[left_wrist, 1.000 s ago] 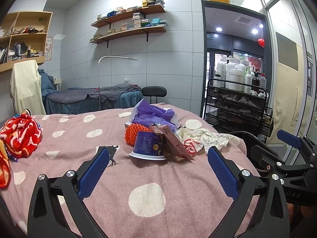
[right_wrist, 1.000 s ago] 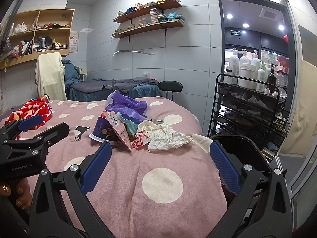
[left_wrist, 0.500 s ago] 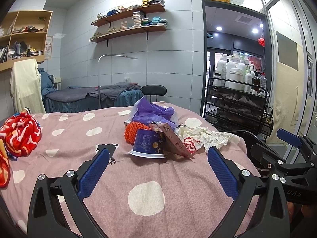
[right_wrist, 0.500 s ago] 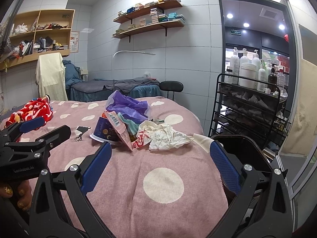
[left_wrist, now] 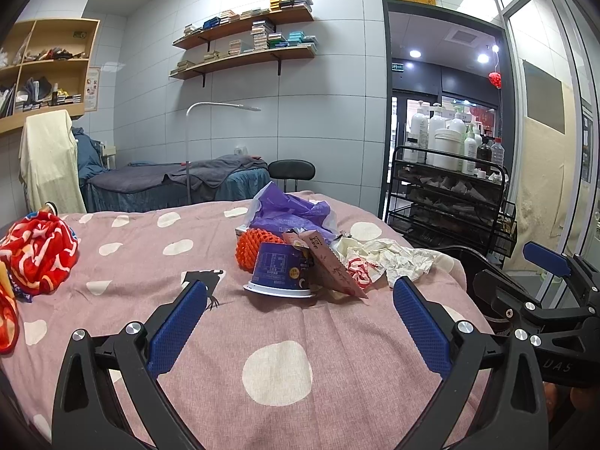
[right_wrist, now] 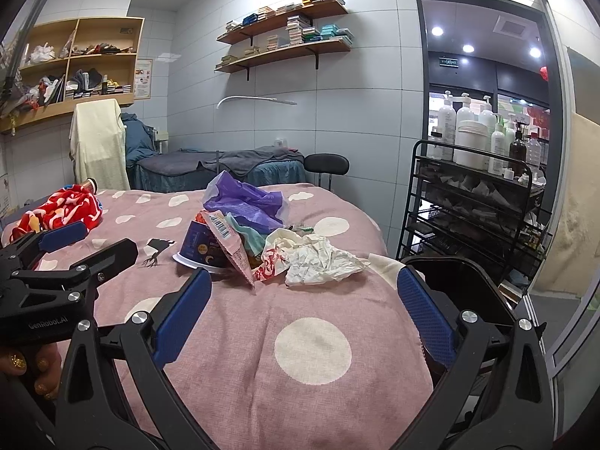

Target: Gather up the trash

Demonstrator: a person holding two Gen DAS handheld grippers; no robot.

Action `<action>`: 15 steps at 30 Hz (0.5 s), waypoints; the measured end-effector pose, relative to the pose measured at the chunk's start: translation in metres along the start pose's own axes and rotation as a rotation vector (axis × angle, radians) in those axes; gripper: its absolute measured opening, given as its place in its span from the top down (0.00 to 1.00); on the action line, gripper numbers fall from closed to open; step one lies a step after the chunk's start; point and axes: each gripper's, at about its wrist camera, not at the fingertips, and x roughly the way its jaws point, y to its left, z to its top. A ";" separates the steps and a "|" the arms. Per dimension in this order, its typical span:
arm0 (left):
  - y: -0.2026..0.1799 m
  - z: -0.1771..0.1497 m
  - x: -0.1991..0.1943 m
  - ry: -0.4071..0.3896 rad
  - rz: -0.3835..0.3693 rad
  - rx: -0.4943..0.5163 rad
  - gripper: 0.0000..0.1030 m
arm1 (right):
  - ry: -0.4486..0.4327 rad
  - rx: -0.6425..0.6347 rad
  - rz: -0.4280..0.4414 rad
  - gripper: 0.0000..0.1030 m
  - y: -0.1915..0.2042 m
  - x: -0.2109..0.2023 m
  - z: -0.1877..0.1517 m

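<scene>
A heap of trash lies on the pink dotted bed cover [left_wrist: 277, 371]: an upturned blue cup [left_wrist: 281, 268], an orange foam net [left_wrist: 249, 249], a purple plastic bag [left_wrist: 290, 215], a pink wrapper [left_wrist: 330, 266] and crumpled white paper [left_wrist: 390, 258]. The same heap shows in the right wrist view, with the cup [right_wrist: 200, 247], the bag [right_wrist: 243, 202] and the paper [right_wrist: 318, 258]. My left gripper [left_wrist: 300, 322] is open and empty, short of the cup. My right gripper [right_wrist: 303, 315] is open and empty, short of the paper.
A black bin [right_wrist: 455, 281] stands at the bed's right edge. A black wire trolley [right_wrist: 476, 202] with bottles is behind it. A red patterned cloth [left_wrist: 37, 251] lies at the left of the bed. A second bed and a stool are at the back.
Both grippers have crept slightly forward towards the heap. Both have stayed open; the trash has not moved.
</scene>
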 end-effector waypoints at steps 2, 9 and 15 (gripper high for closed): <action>0.000 0.000 0.000 0.001 -0.003 -0.001 0.05 | 0.000 0.000 0.000 0.05 0.000 0.000 0.000; -0.001 -0.002 0.000 0.002 -0.007 -0.002 0.05 | -0.001 0.000 0.001 0.05 0.000 0.000 0.000; -0.001 -0.002 0.001 0.003 -0.006 -0.007 0.05 | 0.000 -0.003 0.009 0.05 0.003 0.000 0.001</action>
